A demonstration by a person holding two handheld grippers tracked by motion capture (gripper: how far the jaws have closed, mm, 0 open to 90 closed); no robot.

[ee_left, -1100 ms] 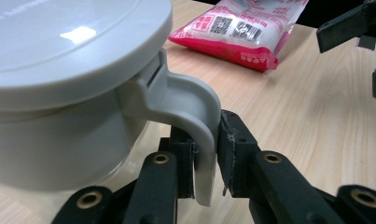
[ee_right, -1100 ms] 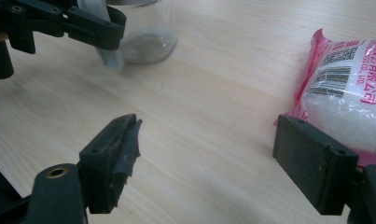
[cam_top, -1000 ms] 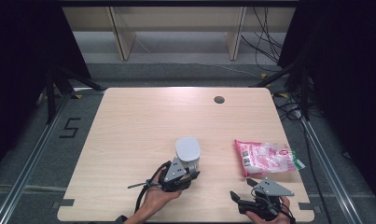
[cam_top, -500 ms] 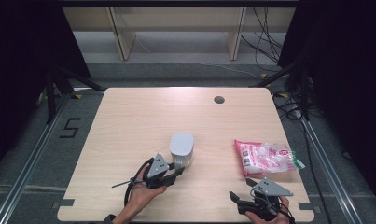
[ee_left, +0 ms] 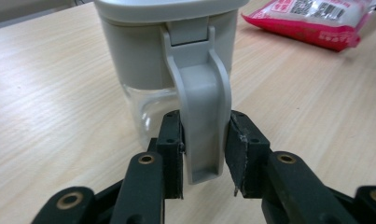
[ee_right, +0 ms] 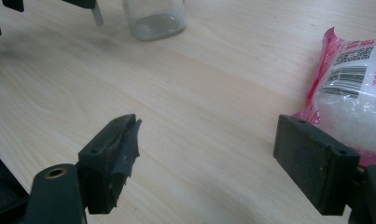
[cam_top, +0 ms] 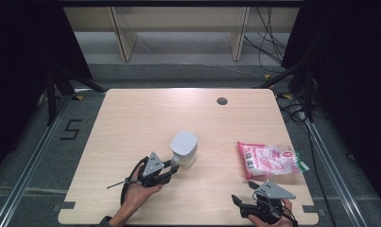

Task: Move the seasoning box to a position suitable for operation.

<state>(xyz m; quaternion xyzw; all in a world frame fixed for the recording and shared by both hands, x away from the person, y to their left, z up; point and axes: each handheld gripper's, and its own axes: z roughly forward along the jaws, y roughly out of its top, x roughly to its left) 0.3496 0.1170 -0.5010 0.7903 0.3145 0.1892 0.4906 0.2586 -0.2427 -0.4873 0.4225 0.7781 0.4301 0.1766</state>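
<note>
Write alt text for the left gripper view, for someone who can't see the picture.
The left hand-held gripper is shut on the grey handle of a clear jar with a grey lid standing upright on a light wooden table. A pink packet lies on the table behind it, at the upper right of the view.

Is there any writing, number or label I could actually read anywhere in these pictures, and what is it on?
"5": marked on the grey floor left of the table.
"CO. LTD.": seemingly, running sideways beside the barcode on the pink bag; the letters before it are cut off.
QR code, barcode and small print on the pink bag: too blurred to read.
Grey-lidded jar: no lettering visible.
</note>
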